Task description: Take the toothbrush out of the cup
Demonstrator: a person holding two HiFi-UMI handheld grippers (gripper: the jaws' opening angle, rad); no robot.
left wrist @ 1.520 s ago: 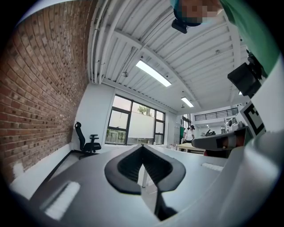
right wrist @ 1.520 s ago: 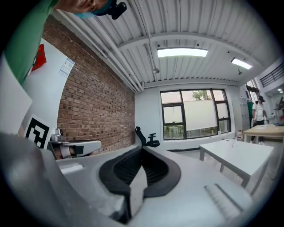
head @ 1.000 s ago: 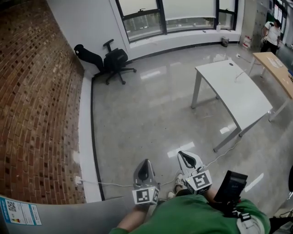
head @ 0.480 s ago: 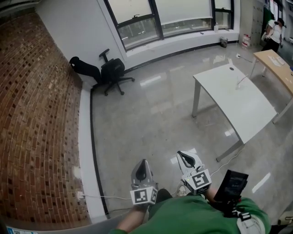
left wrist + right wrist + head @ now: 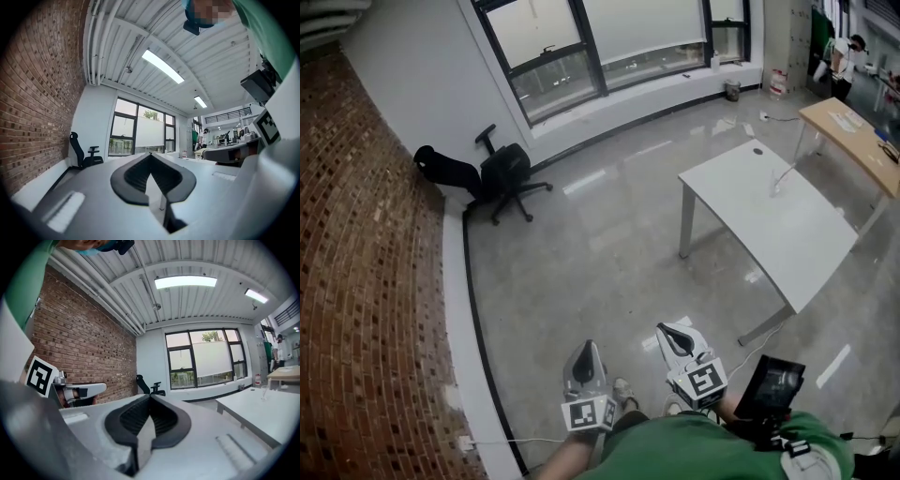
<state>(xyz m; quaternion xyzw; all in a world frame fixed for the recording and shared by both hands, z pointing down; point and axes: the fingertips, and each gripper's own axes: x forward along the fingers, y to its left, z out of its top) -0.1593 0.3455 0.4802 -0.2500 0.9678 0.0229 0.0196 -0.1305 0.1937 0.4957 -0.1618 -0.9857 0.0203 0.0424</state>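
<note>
No toothbrush and no cup appear in any view. I carry both grippers level in front of a green-sleeved body, over a grey polished floor. My left gripper (image 5: 586,356) has its black pads (image 5: 133,176) pressed together with nothing between them. To its right, my right gripper (image 5: 673,335) is also shut and empty, its tips meeting (image 5: 150,399). The right gripper view shows the left gripper (image 5: 70,392) at its left side.
A brick wall (image 5: 366,281) runs along the left. A black office chair (image 5: 502,173) stands by the windows. A white table (image 5: 769,225) is ahead on the right, a wooden desk (image 5: 853,131) beyond it, and a person (image 5: 842,61) far off. A cable (image 5: 516,441) lies on the floor.
The room has slid across the head view: chair and white table sit further left, and the sheet at the lower left has gone. Both grippers stay shut in front of the body.
</note>
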